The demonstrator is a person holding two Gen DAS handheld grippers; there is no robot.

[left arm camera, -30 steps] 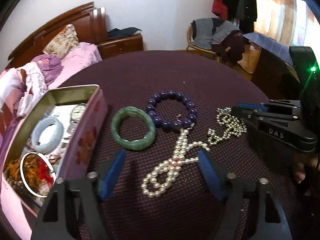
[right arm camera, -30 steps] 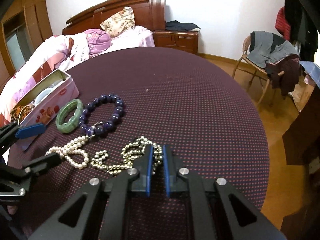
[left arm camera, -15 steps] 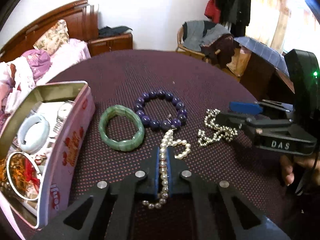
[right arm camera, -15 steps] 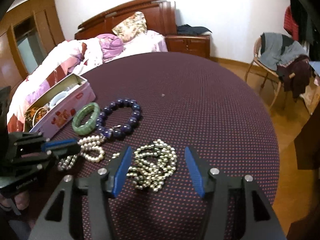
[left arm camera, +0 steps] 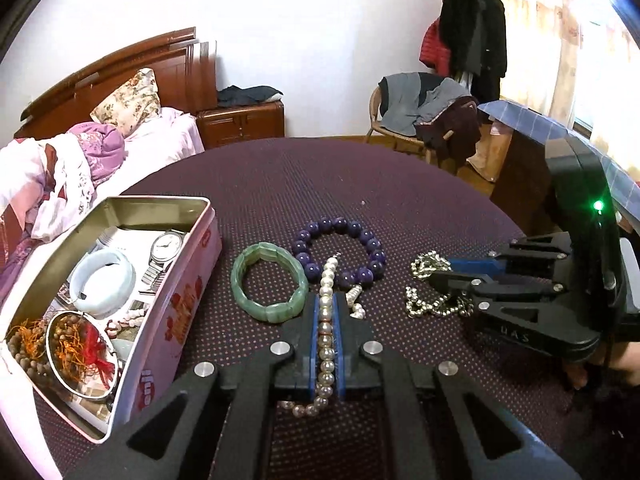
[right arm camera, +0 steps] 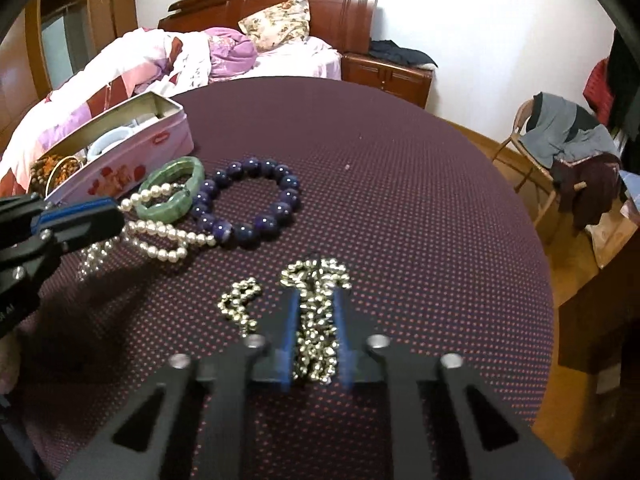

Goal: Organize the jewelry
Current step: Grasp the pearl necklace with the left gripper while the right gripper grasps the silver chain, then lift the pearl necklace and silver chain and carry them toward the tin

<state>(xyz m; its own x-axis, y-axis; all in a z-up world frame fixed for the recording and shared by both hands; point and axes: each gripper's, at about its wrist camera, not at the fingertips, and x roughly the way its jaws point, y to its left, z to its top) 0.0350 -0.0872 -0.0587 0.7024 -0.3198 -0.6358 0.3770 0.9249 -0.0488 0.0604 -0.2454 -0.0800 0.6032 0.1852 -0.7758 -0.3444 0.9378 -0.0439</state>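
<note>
Bedroom w/ a round bench (left arm camera: 400,184) in dotted purple cloth. Your left hand-held gripper (left arm camera: 327,320) is pinched narrow on the pearl necklace (left arm camera: 326,300) near the bench's near edge, one end draped over the purple bead bracelet (left arm camera: 340,252), prob. so you can lift the strand w/o tangling. Your right hand-held gripper (right arm camera: 314,320) is clamped around the bunched silver chain (right arm camera: 316,300), gathering loose links into one grab. Green bangle (left arm camera: 270,282) lies beside the open tin (left arm camera: 176,304) at the left edge, which already holds a watch (left arm camera: 164,246) etc. — likely the drop spot for both.
</note>
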